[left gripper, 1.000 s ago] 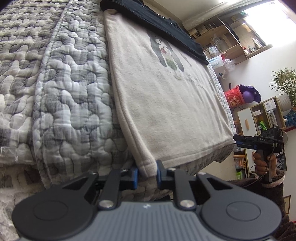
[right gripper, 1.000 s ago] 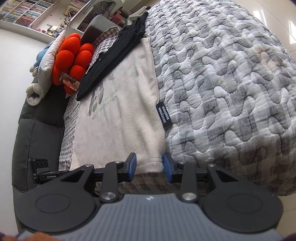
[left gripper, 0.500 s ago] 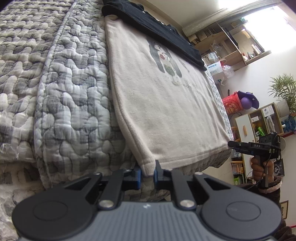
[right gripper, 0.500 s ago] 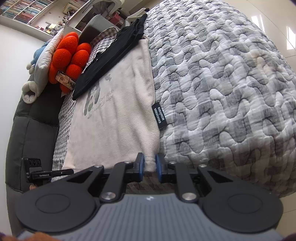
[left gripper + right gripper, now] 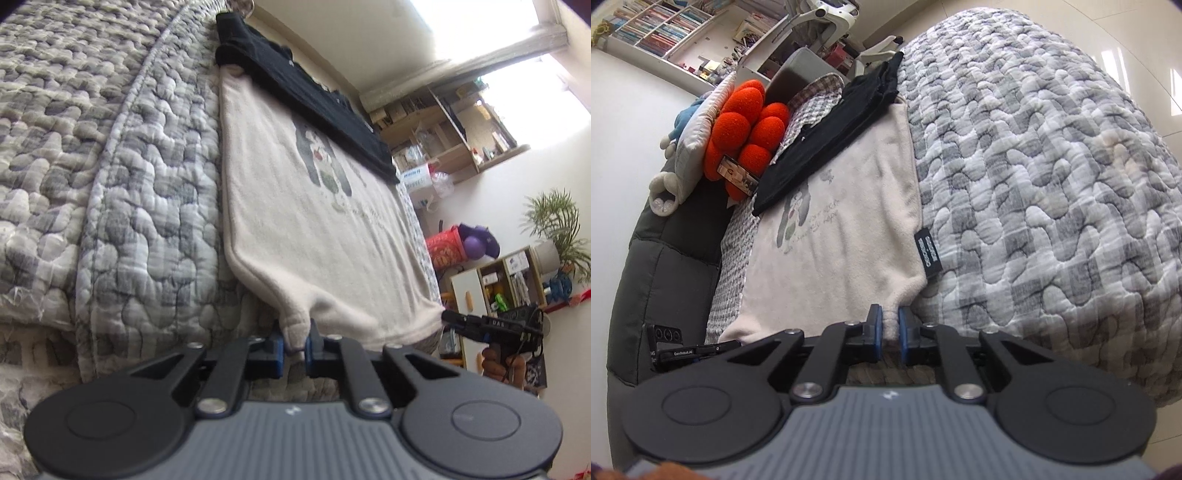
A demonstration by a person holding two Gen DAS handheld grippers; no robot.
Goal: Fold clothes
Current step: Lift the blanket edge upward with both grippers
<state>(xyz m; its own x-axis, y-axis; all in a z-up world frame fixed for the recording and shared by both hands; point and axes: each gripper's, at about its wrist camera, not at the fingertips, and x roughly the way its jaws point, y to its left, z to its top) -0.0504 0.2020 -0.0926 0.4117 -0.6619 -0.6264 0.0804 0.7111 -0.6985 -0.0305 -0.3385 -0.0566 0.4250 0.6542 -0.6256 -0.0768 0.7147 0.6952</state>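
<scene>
Okay, both tongs have just gone from apart to clamped. The left gripper (image 5: 294, 341) now pinches the near left corner of the cream fleece garment (image 5: 314, 236); a nub of fabric bunches up between its blue pads. The right gripper (image 5: 890, 334) was wide open a second ago and its jaws are closing onto the other near corner, fabric already squeezed between them.

The garment lies flat on the grey quilted bedspread (image 5: 110, 184), printed side up, hem toward the bottom of both frames. A black garment (image 5: 831, 136) lies across its far edge, in the upper middle of the frame; it looks like it overlaps the cream one, though I can't tell for sure. An orange plush cushion (image 5: 746, 122) sits upper left.

Both hem corners look secured, so the lift-and-fold toward the far edge can start. Watch that the black piece doesn't get dragged.
</scene>
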